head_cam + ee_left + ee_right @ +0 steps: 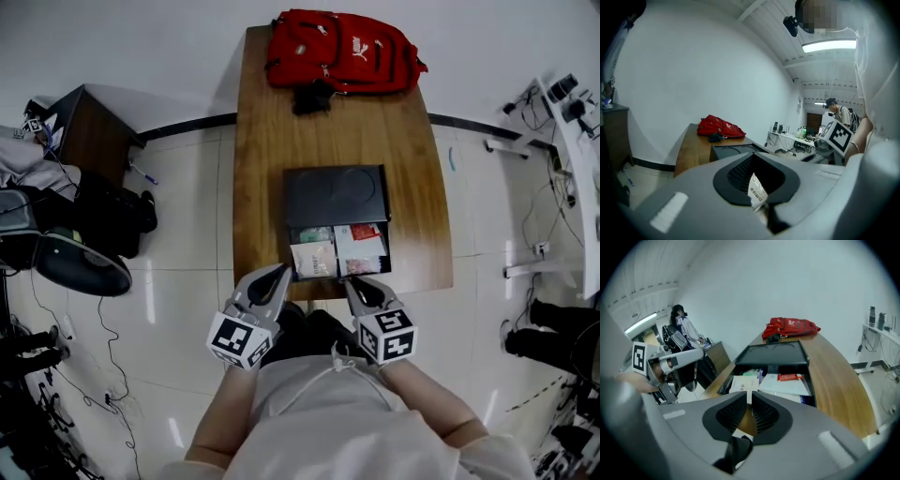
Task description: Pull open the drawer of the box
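A black box (pixel 336 195) stands in the middle of the wooden table (pixel 262 141). Its drawer (pixel 337 251) is pulled out toward me and shows papers and packets inside. My right gripper (pixel 354 281) hovers just before the drawer's front edge, right of its middle. In the right gripper view the drawer (pixel 771 380) lies ahead of the right gripper (pixel 750 397), whose pads stand a narrow slit apart with nothing between them. My left gripper (pixel 278 274) sits at the drawer's front left corner, its jaws together. The left gripper view shows the left gripper (pixel 754 161) and the box (pixel 736 151) beyond.
A red backpack (pixel 342 49) lies at the table's far end. A dark cabinet (pixel 89 131) and black chair gear (pixel 80 262) stand on the floor at left. White desks with cables (pixel 562 141) stand at right. People stand in the background of both gripper views.
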A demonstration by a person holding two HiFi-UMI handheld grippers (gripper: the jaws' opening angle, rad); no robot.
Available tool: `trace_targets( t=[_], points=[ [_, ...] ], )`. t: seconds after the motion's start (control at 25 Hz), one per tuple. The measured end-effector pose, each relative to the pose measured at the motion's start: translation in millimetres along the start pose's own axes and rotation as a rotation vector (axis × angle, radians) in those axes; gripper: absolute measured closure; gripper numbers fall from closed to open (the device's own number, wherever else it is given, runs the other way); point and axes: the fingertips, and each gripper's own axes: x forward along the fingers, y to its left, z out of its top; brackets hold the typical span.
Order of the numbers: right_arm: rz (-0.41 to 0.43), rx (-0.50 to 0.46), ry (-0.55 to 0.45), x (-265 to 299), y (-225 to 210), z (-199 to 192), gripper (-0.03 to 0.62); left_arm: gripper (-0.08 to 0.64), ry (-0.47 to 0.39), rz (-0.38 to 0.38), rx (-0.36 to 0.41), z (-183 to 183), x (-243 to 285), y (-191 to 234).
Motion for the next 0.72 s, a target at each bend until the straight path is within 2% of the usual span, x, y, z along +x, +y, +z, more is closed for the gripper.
trace_targets(
  t=[0.12,0.28,0.48,0.72],
  points=[
    [0.012,-0.024,-0.063,-11.5,0.1,26.4,0.586,0.565,-0.028,0.010,0.020,15.1,1.1,-3.5],
    [0.019,-0.093,-0.107,-20.7,2.0,41.4,0.586,0.565,-0.056,0.029,0.025,26.6,-2.2,-10.6],
    [0.030,-0.100,-0.150,-30.9,5.7,44.8,0.586,0.565,-0.052,0.025,0.025,25.2,-11.1,-24.1],
    [0.030,-0.187,-0.279,-64.3,29.2,52.6,0.586,0.565,-0.089,0.003,-0.004,25.1,-36.8,-49.4]
  ],
)
